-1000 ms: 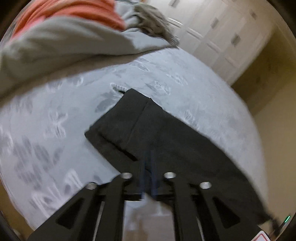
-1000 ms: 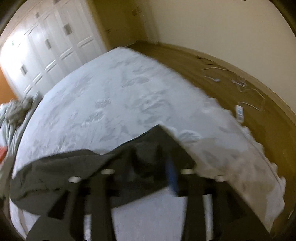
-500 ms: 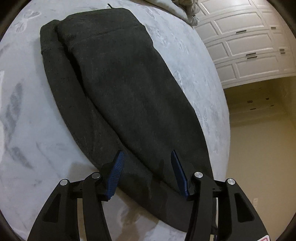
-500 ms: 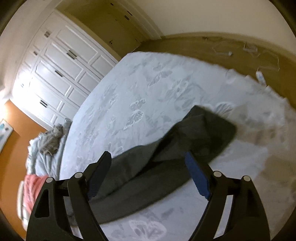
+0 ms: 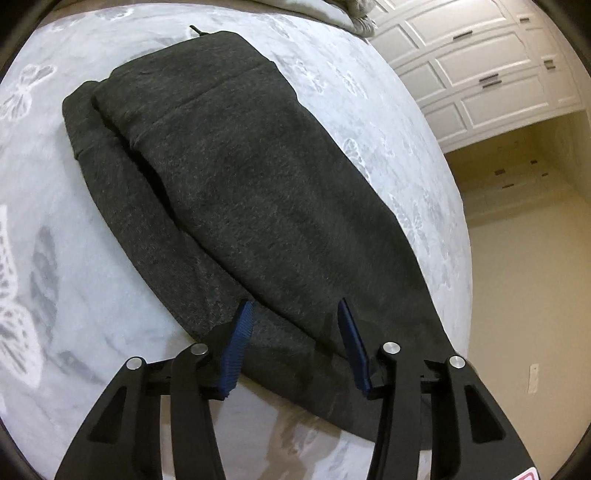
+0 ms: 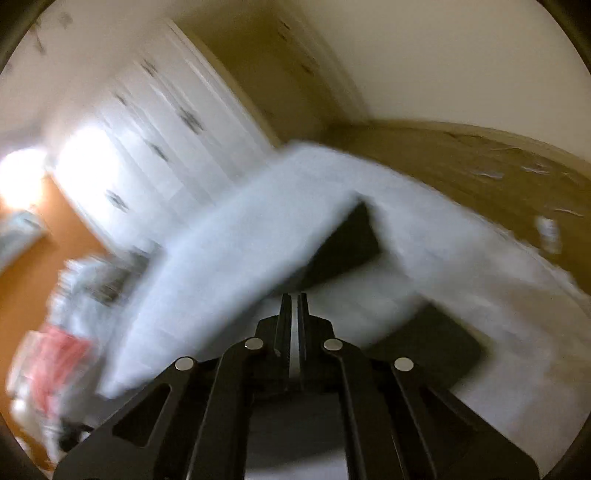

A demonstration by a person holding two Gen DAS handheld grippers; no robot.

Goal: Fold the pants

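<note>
- We see the dark grey pants [image 5: 236, 192] lying lengthwise on the bed [image 5: 55, 229], which wears a pale cover with a butterfly pattern; the 2 legs are stacked, the upper one offset a little toward 3 o'clock from the lower.
- In the left wrist view the pants run from about 11 o'clock, where the hems sit, down to 5 o'clock, where the wider part passes under the tool.
- We hold the left gripper [image 5: 295, 325] low over the wide end of the pants at 6 o'clock; its jaws are closing, and the blue pads [image 5: 236, 347] stand apart on either side of the cloth without pressing it (a fold edge runs between them).
- At 1 o'clock in that view stand white panelled wardrobe doors [image 5: 491, 66], and at 3 o'clock a cream wall [image 5: 528, 295].
- A bundle of grey bedding [image 5: 332, 11] sits at 12 o'clock beyond the hems.
- The right wrist view is heavily blurred; the right gripper [image 6: 294, 306] has its 2 fingers drawn together at 6 o'clock, with only a sliver of light between them and no cloth that we can make out there.
- Ahead of it, toward 1 o'clock, a dark patch of the pants [image 6: 351, 243] shows on the bed.
- A brown floor [image 6: 480, 170] lies at 2 o'clock.
</note>
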